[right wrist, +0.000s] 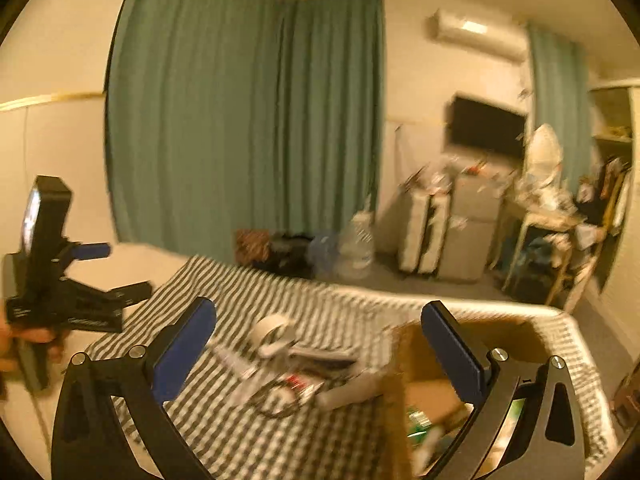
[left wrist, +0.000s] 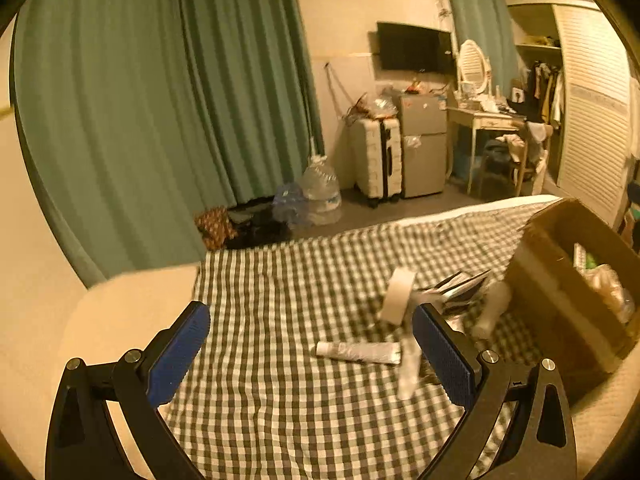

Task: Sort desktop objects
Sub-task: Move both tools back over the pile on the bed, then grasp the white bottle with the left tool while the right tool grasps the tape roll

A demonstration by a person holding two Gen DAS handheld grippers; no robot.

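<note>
In the left wrist view the left gripper (left wrist: 312, 354) fills the bottom of the frame with its blue pads spread wide and nothing between them. The white tube (left wrist: 358, 353) lies on the checked cloth (left wrist: 280, 420) just below centre, a little right of the midline between the pads and ahead of them. Its long axis runs almost straight across the frame, so it lies crosswise to the line the fingers point along, and I judge the pads would have to turn or come at it from above to close across its width. Right of it stands a roll of white tape (left wrist: 396, 294) on edge, with a heap of flat dark things behind it and the cardboard box (left wrist: 560, 292) at the right edge, already holding some pale items. A blurred white strip in front of the right pad is too smeared to name, and that pad covers part of the heap. In the right wrist view the right gripper (right wrist: 318, 346) also stands at full spread with nothing in it, and its right finger overlaps the box (right wrist: 404, 364) at lower right. The heap sits between the pads at centre, and the tape (right wrist: 272, 334) shows as a pale ring. The left tool appears at the left edge, held in a hand (right wrist: 24, 344). Blur is heavy here: I cannot pick out the tube with confidence, and the box's contents read only as green and white smears. The left gripper looks the nearer to the tube.
</note>
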